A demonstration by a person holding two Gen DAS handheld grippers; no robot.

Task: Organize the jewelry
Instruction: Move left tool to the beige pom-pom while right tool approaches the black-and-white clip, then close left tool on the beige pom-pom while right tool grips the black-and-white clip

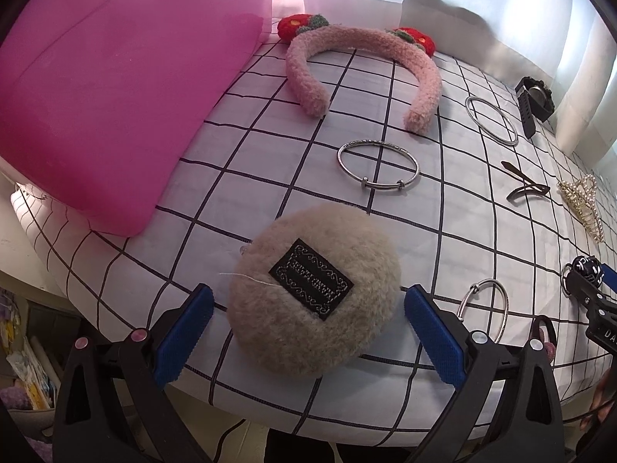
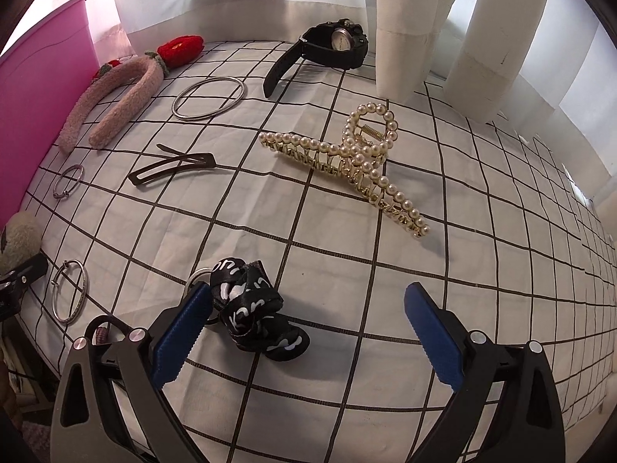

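Observation:
A beige fluffy round puff with a black label lies between the blue pads of my left gripper, which stands open around it without squeezing. My right gripper is open too; a black knotted ribbon keychain with white lettering sits just inside its left finger. A pearl hair claw lies ahead of the right gripper. Silver bangles, a dark hair clip, a black watch and a pink fuzzy headband are spread over the checked cloth.
A pink plastic bin stands at the left on the cloth. White curtains hang along the far edge. The table's near edge runs just under both grippers, with clutter below at the left.

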